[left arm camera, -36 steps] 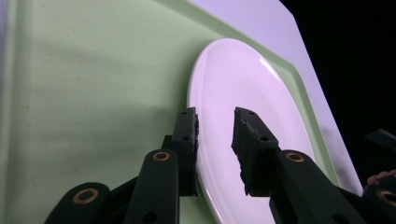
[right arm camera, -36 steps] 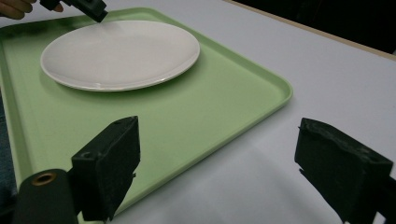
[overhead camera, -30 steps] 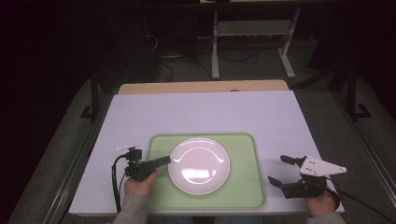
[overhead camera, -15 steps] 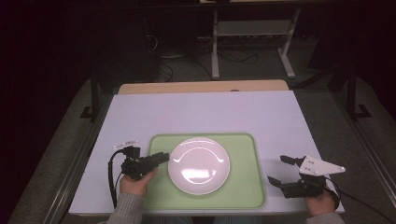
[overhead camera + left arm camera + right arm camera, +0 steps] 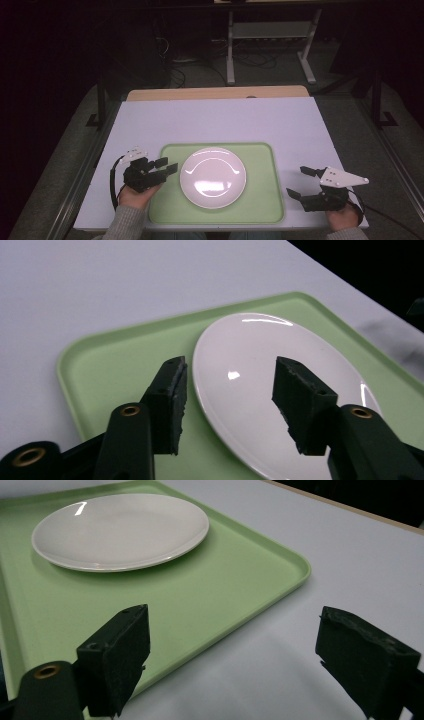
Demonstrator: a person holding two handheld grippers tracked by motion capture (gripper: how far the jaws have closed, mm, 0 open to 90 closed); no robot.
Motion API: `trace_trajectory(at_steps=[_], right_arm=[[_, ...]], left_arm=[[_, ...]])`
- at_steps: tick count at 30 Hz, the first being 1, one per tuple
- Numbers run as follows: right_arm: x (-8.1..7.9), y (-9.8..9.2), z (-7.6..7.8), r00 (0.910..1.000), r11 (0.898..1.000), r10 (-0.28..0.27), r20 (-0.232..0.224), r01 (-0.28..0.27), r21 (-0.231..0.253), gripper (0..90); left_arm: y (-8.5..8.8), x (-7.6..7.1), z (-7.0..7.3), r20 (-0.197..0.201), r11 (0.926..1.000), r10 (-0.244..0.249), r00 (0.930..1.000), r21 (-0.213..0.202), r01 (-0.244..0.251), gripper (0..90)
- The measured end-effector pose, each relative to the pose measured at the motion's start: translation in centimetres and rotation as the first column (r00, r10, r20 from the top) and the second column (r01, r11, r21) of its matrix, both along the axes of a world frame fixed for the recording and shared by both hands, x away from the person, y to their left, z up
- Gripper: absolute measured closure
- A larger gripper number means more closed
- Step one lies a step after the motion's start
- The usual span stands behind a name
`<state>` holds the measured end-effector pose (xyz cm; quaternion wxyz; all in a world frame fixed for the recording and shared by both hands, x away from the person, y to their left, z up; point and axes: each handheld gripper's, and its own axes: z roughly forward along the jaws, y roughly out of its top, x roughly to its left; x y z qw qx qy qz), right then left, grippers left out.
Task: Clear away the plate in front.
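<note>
A white plate [image 5: 213, 176] lies in the middle of a green tray [image 5: 260, 160] on the white table. My left gripper [image 5: 168, 165] hovers at the plate's left rim. In the left gripper view its jaws [image 5: 227, 377] have just been opening and stand apart over the plate [image 5: 260, 350] and tray [image 5: 110, 360], their pads touching nothing. My right gripper [image 5: 296, 181] rests just right of the tray, open wide. In the right gripper view the tray's corner [image 5: 280, 565] and bare table show between its jaws [image 5: 235, 640], with the plate [image 5: 120, 525] farther off.
The white tabletop [image 5: 225, 120] stretches bare beyond the tray to a wooden strip [image 5: 215, 93] at its far edge. A metal stand [image 5: 270, 45] is on the dark floor behind the table.
The left gripper's jaws have opened and the gripper has lifted slightly at the plate's left rim. The plate, the tray and the right gripper have stayed where they were.
</note>
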<state>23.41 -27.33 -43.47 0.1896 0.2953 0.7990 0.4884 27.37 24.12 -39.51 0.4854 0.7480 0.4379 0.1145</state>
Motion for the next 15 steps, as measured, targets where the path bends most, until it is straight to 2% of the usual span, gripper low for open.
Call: trace_trajectory(at_steps=[7, 10, 15], right_arm=[[0.1, 0.0, 0.0, 1.0000, 1.000, -0.005, -0.004, 0.005, -0.001, 13.4], [0.1, 0.0, 0.0, 1.0000, 1.000, -0.007, -0.005, 0.007, -0.002, 13.4], [0.1, 0.0, -0.1, 0.9999, 1.000, -0.009, -0.009, 0.009, -0.003, 13.4]], left_arm=[[0.5, -0.2, 0.6, 0.075, 0.9983, -0.041, 0.9963, 0.045, 0.038, 40.1], [0.6, -0.5, 0.6, 0.119, 0.9940, -0.065, 0.9907, 0.095, 0.054, 38.6], [1.2, -1.0, 0.4, 0.167, 0.9905, -0.080, 0.9827, 0.124, 0.059, 35.0]])
